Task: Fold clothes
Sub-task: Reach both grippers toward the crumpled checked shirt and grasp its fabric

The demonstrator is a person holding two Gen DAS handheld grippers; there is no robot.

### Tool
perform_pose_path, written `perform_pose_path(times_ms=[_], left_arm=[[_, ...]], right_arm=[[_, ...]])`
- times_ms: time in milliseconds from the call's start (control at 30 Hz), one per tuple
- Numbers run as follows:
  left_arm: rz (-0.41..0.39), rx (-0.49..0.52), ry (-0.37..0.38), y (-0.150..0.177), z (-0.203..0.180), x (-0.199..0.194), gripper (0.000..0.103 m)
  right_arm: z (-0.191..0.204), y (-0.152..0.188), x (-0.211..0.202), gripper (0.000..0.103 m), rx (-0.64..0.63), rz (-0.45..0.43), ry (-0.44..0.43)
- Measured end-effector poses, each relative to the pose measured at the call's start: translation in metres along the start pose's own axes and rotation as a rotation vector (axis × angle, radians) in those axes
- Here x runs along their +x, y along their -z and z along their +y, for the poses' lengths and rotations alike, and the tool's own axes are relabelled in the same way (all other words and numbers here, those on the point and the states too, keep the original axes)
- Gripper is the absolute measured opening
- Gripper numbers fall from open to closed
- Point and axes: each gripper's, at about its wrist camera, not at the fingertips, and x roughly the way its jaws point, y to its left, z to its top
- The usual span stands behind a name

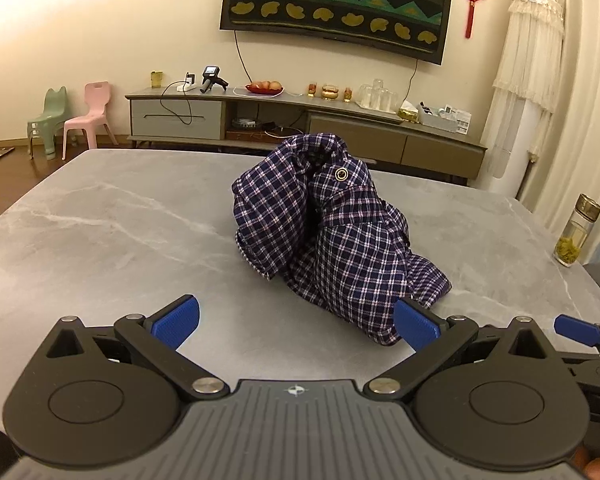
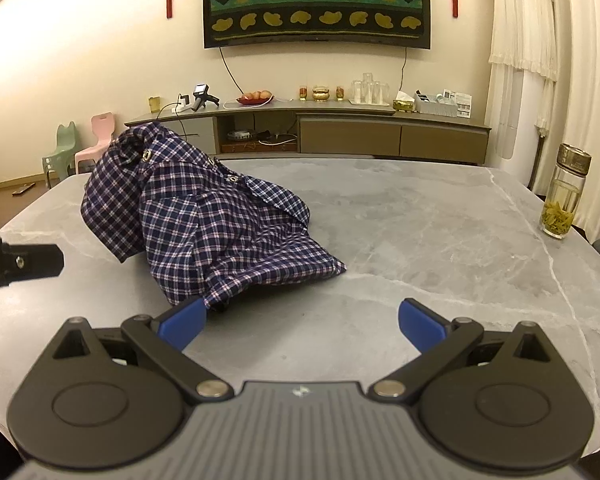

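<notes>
navy-and-white plaid shirt (image 1: 332, 232), grey marbled table (image 1: 120, 232).

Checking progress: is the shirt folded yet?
No. The shirt sits in a crumpled heap on the table, collar sticking up.

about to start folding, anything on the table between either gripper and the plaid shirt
Nothing visible. Bare table lies between the open left gripper, the open right gripper and the crumpled plaid shirt. The glass bottle stands off to the right.
</notes>
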Motion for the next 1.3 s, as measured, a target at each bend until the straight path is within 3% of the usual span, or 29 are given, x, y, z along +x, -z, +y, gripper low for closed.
perform_pose_path(times_ms=[433,533,600,633,700,767,867,900,1033,1133,1167,1200,1233,1267,1300], left_arm=[[0.002,0.068,0.011,0.003,-0.008,-0.015,0.103],[0.011,0.089,0.026,0.003,-0.008,-0.014,0.103],[0.017,0.103,0.037,0.003,-0.008,-0.013,0.101],[0.02,0.11,0.042,0.003,-0.008,-0.012,0.098],[0.021,0.121,0.061,0.003,-0.008,-0.01,0.067],[0.024,0.127,0.068,0.002,-0.009,-0.008,0.044],[0.025,0.125,0.074,-0.001,-0.007,-0.003,0.012],[0.023,0.116,0.07,-0.002,-0.005,0.0,0.005],[0.032,0.115,0.063,-0.01,-0.005,0.019,0.005],[0.04,0.133,0.073,-0.018,-0.008,0.036,0.009],[0.045,0.134,0.065,-0.021,-0.009,0.043,0.028],[0.046,0.134,0.065,-0.025,-0.011,0.05,0.069],[0.039,0.129,0.065,-0.028,-0.012,0.057,0.09],[0.019,0.124,0.066,-0.032,-0.013,0.063,0.101],[-0.003,0.119,0.068,-0.037,-0.015,0.069,0.103]], right_arm=[[-0.001,-0.001,-0.005,0.103,0.019,-0.013,0.015],[-0.001,-0.003,-0.004,0.086,0.019,-0.015,0.014],[-0.001,-0.003,-0.001,0.057,0.027,-0.007,0.005],[-0.002,-0.004,0.0,0.049,0.034,0.001,-0.005],[-0.004,-0.004,0.005,0.014,0.053,0.019,-0.037],[-0.005,-0.004,0.009,0.001,0.063,0.032,-0.071],[-0.003,-0.003,0.013,0.0,0.065,0.029,-0.11],[-0.002,-0.004,0.014,0.0,0.064,0.027,-0.118],[0.0,-0.01,0.026,0.001,0.055,0.038,-0.127],[-0.004,-0.017,0.041,0.024,0.067,0.061,-0.125],[-0.007,-0.02,0.047,0.047,0.077,0.067,-0.12],[-0.01,-0.022,0.052,0.066,0.088,0.074,-0.116],[-0.015,-0.025,0.057,0.072,0.109,0.071,-0.113],[-0.021,-0.027,0.063,0.077,0.135,0.079,-0.114],[-0.027,-0.03,0.069,0.079,0.161,0.09,-0.117]])
